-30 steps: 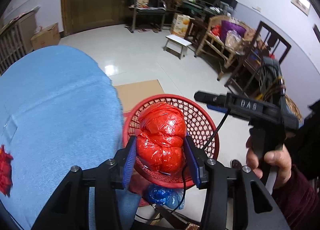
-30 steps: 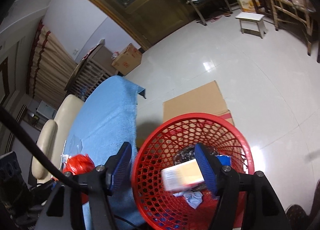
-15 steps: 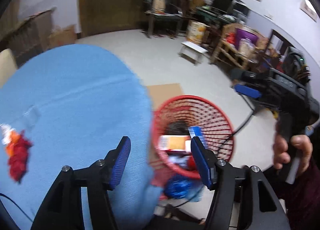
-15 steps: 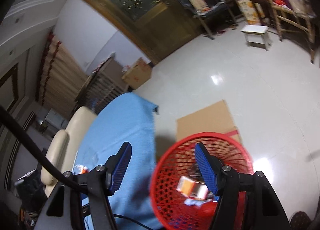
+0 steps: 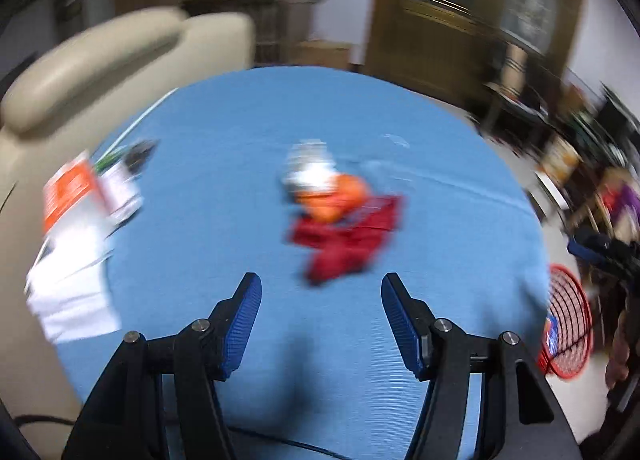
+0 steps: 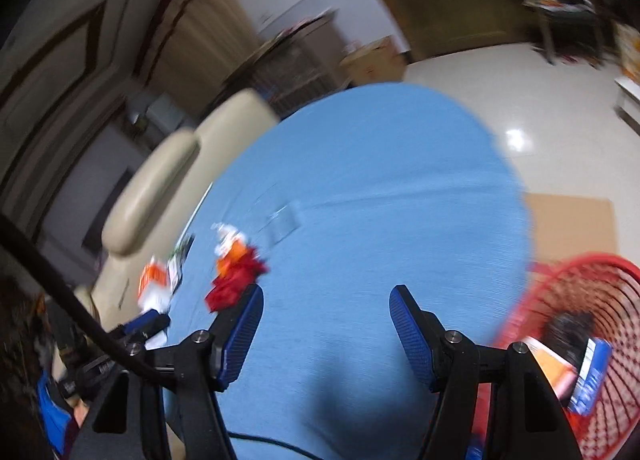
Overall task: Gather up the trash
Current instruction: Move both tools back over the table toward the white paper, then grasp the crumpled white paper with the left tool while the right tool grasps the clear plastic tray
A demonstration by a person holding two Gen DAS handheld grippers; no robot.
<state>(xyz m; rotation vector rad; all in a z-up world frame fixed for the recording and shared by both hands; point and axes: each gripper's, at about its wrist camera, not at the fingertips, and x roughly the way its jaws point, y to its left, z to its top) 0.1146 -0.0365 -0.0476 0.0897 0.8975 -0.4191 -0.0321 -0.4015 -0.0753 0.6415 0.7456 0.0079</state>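
Although both views are smeared by blur, the left gripper (image 5: 321,300) plainly has its blue-padded fingers (image 5: 244,312) spread well apart with nothing between them, only the blue cloth (image 5: 224,132) of the round table showing in the gap; its jaws have just been opening wider. Just above that gap, near the centre of the left wrist frame, lies a crumpled dark red wrapper (image 5: 344,244) touching an orange and white scrap (image 5: 324,188), neither one touched by the pads. At the left edge of that frame sits an orange and white carton (image 5: 68,188) above a white sheet (image 5: 70,292); its printing is too blurred to read. The right gripper (image 6: 326,320) likewise stands open and empty over the cloth, the red wrapper appearing just beyond its left fingertip in the right wrist frame. At the lower right of that frame the red mesh basket (image 6: 600,280) stands beside the table, holding an orange box (image 6: 548,368) and a blue packet (image 6: 592,376) whose labels cannot be made out. A cream sofa (image 6: 156,180) curves along the upper left.
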